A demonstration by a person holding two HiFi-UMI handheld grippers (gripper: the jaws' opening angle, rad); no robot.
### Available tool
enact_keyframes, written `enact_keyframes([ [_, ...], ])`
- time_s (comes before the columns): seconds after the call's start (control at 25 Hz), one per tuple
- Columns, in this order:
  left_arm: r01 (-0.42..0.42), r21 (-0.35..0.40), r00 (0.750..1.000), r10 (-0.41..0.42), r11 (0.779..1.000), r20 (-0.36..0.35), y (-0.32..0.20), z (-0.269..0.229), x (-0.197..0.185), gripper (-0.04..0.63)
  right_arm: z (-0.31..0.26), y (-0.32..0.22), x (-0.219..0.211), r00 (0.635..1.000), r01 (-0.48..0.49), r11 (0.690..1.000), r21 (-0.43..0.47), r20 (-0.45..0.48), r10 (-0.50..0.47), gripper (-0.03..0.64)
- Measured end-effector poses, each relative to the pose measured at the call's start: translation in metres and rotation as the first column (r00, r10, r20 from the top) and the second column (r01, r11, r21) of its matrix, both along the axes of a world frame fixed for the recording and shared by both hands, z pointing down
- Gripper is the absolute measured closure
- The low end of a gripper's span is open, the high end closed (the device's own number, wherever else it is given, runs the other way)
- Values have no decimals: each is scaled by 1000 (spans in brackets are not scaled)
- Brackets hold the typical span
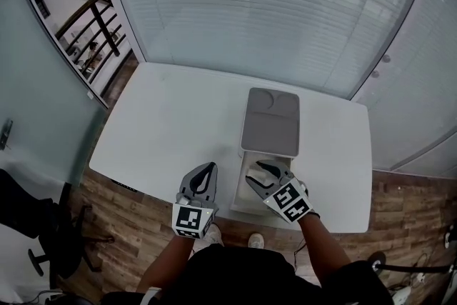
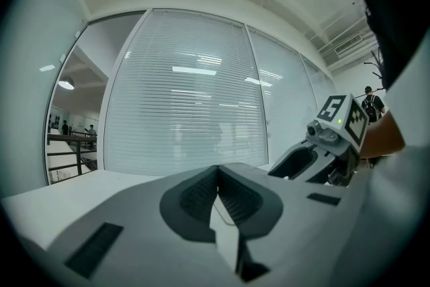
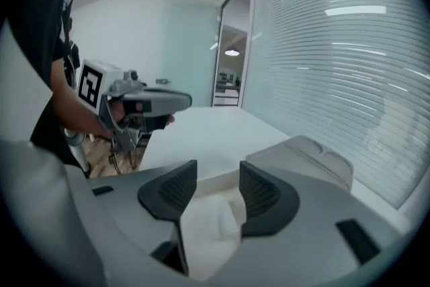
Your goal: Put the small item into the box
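You held the right tool (image 1: 255, 173) over the open box (image 1: 241, 198), which sat at the near edge of the counter (image 1: 171, 125), right of its middle. The box's lid (image 1: 270, 121) was swung back flat toward the far edge, with two round hollows in its far end. In the right gripper view that tool's two dark pads (image 3: 259, 195) stood well apart and gripped nothing. Through the gap between them you looked down into the pale inside of the box. A small whitish, soft-looking item (image 3: 218, 222) lay there on the box's floor, below the pads and clear of both. Its outline was hard to separate from the white lining. The left tool (image 1: 208, 168) hovered at the near edge just left of the box, pointing toward the far edge and touching nothing. In the left gripper view its ribbed pads (image 2: 201, 195) were closed tip to tip with nothing between them, and the right tool's marker cube (image 2: 346, 119) showed beside it to the right. Beyond the counter's far edge stood a glass wall (image 1: 271, 3) with lowered blinds.
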State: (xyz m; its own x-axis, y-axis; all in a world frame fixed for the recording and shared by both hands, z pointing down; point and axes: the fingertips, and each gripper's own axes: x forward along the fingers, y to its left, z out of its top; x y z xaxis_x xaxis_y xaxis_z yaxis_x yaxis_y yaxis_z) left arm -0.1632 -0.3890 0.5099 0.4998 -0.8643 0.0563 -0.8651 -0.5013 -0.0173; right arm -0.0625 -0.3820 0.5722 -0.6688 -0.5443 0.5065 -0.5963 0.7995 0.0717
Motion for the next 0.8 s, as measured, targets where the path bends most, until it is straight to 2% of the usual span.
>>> enact_keyframes([
  [0.12, -16, 17, 1000, 16, 1000, -13, 3, -11, 8, 583, -33, -2, 4, 974, -69, 997, -42, 213, 76, 436],
  [0.2, -21, 9, 999, 22, 1000, -24, 3, -18, 11, 583, -55, -7, 9, 927, -111, 992, -64, 353, 127, 459],
  [0.28, -17, -27, 999, 16, 999, -43, 3, -19, 12, 583, -75, -10, 16, 882, -157, 986, -51, 441, 164, 509],
  [0.36, -15, -46, 998, 13, 999, -56, 3, -22, 14, 583, -91, -10, 23, 866, -202, 979, 16, 471, 170, 609],
  [0.52, -44, -41, 997, 41, 998, -65, 5, -33, 21, 583, -115, -5, 31, 878, -260, 951, 166, 450, 162, 612],
  [0.8, -88, 8, 995, 88, 996, -46, 10, -57, 33, 583, -145, 5, 58, 853, -365, 892, 266, 479, 206, 614],
])
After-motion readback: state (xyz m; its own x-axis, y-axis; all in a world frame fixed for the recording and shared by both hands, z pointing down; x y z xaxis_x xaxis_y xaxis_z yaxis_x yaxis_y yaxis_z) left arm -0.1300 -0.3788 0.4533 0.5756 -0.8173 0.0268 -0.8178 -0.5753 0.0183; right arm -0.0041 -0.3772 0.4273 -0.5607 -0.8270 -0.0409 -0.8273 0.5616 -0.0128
